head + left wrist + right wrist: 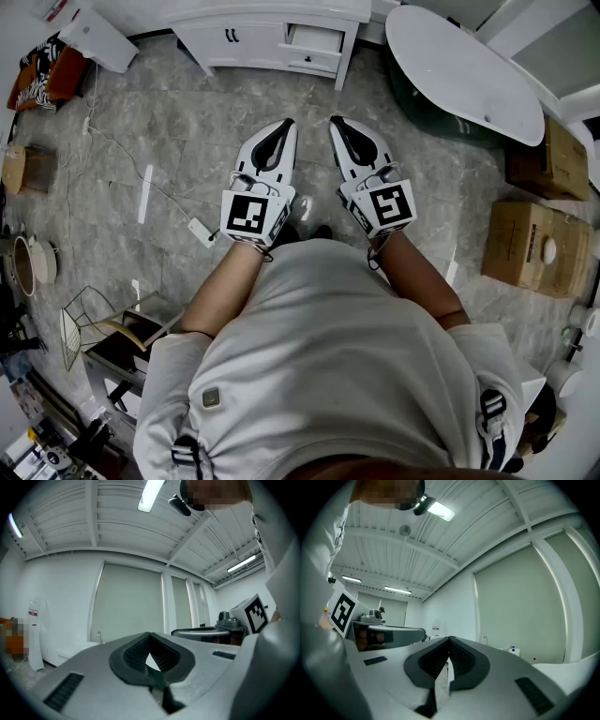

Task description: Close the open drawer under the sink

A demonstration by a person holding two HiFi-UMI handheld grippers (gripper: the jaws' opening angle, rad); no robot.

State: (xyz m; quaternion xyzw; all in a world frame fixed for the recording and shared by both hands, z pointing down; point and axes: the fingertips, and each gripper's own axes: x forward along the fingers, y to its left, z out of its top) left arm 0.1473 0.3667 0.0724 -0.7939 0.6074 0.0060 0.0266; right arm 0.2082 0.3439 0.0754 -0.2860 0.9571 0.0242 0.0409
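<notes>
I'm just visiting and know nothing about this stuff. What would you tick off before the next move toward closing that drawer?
1. Open drawer located: ok, it sticks out of the white cabinet.
2. Left gripper empty: ok, jaws together, nothing between.
3. Right gripper empty: ok, jaws together, nothing between.
4. Drawer within reach: not ok, both grippers are well short of it.
5. Floor cable with plug block out of the way: ok, it lies off to the left.
</notes>
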